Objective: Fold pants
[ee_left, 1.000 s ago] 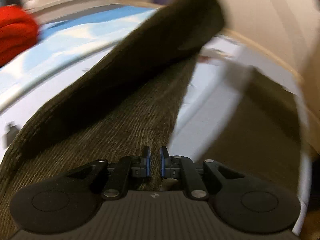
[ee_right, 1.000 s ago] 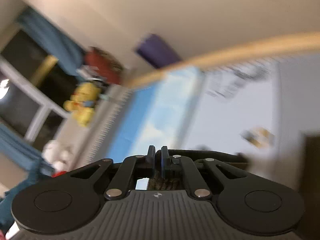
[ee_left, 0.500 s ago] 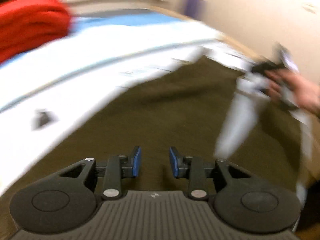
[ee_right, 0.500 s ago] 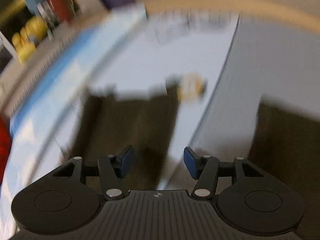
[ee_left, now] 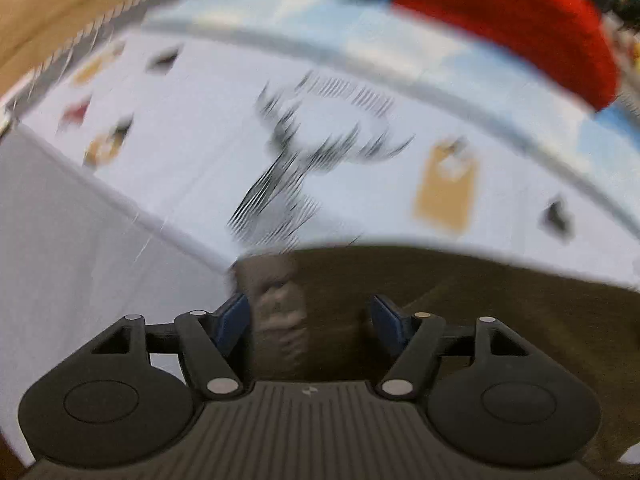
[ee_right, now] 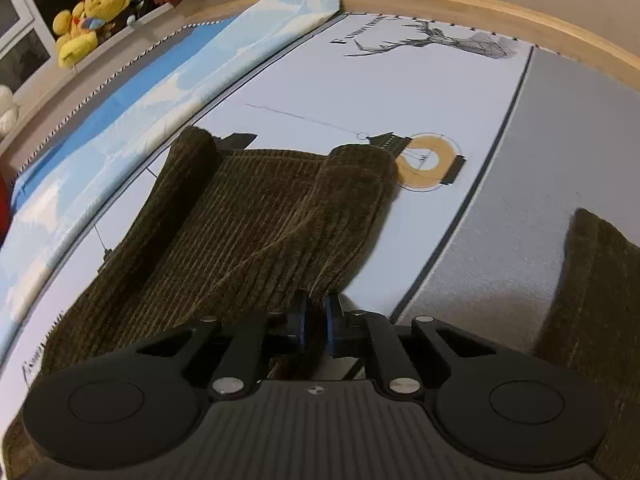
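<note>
Dark olive corduroy pants (ee_right: 256, 216) lie on a pale printed mat (ee_right: 400, 92) in the right wrist view, one leg stretched away from me, another part (ee_right: 592, 288) at the right edge. My right gripper (ee_right: 315, 322) is shut on the near edge of that leg. In the blurred left wrist view the pants (ee_left: 460, 292) fill the lower right. My left gripper (ee_left: 310, 320) is open, and a greyish bit of the pants (ee_left: 276, 304) stands between its fingers.
A light blue cloth (ee_right: 132, 96) lies along the mat's far side. A red folded fabric (ee_left: 512, 20) sits beyond it. Plush toys (ee_right: 84, 20) stand on a ledge. A wooden rim (ee_right: 500, 12) borders the surface. A grey area (ee_right: 540, 152) flanks the mat.
Both grippers let go half a second ago. The right gripper has since shut on the pant leg's edge. The left gripper has opened wider and swung toward the pants' edge.
</note>
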Action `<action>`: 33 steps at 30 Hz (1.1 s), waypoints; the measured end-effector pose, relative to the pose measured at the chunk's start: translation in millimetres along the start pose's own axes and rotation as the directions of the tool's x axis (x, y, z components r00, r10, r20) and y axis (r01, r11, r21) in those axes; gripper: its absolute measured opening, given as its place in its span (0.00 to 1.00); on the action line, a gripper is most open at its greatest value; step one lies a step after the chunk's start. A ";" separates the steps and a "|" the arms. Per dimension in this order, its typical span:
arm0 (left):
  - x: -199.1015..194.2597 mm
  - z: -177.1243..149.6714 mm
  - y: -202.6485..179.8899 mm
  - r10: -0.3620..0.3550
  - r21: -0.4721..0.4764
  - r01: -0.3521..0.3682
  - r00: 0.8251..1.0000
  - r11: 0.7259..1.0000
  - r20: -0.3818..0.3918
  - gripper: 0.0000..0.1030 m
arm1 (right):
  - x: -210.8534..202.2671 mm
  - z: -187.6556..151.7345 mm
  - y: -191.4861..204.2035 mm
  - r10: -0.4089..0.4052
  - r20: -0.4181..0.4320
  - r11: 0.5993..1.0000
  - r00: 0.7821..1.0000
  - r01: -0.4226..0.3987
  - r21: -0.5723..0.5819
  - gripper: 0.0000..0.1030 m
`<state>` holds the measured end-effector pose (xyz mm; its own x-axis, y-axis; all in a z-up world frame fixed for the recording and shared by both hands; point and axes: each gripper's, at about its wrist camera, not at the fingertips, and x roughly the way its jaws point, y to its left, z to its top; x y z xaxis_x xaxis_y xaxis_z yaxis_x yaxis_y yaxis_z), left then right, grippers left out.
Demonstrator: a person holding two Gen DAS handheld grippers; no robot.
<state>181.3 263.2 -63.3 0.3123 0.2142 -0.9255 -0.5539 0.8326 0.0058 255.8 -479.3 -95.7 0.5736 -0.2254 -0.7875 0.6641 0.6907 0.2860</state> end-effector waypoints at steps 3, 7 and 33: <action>20.1 -3.2 15.9 -0.029 0.046 0.030 0.999 0.998 -0.037 0.77 | -5.1 1.2 -14.0 0.025 -0.002 1.000 1.000 -0.025 0.017 0.06; 40.0 -5.3 19.8 -0.071 0.084 0.073 0.997 0.994 -0.024 0.60 | -18.1 0.5 -25.5 0.007 0.039 1.000 0.999 -0.006 -0.016 0.06; 34.9 -3.6 -17.9 -0.146 0.199 0.117 0.980 0.973 0.135 0.25 | 15.9 21.2 35.5 0.144 0.015 0.983 0.989 -0.145 0.114 0.55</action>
<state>199.4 253.9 -97.1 0.4912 0.1577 -0.8566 -0.3490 0.9367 -0.0277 298.7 -472.9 -86.4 0.6704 -0.1334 -0.7299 0.6241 0.6335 0.4573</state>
